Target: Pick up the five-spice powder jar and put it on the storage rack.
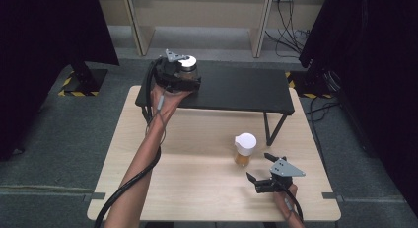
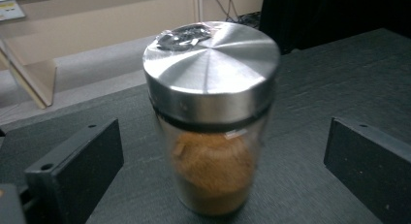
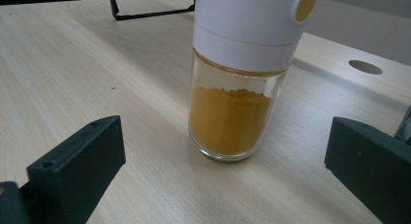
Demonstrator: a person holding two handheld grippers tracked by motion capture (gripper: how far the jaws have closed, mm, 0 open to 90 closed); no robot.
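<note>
Two spice jars are in play, one for each gripper. One jar, a steel-lidded glass jar of brown powder, stands upright on the black riser shelf near its left end, at the far side of the bench. The left gripper sits around it with jaws spread wide on either side; the pads do not touch the glass. The second, a white-capped glass jar of yellow-orange powder, stands upright on the bare wood right of the bench's middle, just in front of the shelf's right leg. The right gripper lies near the front right corner, its jaws apart and aimed at that jar, well short of it.

From the high view both jars look small, and the first is mostly hidden by the left gripper, with little more than its pale lid showing. From the left gripper view, the brushed metal lid, a dark seal ring under it and the brown contents come clear, though slightly blurred. The right gripper view adds a round yellow button on the white cap, the level of powder at about half the glass, and a round hole in the bench top beyond.

Both jars have their long axis vertical, lids upward.
</note>
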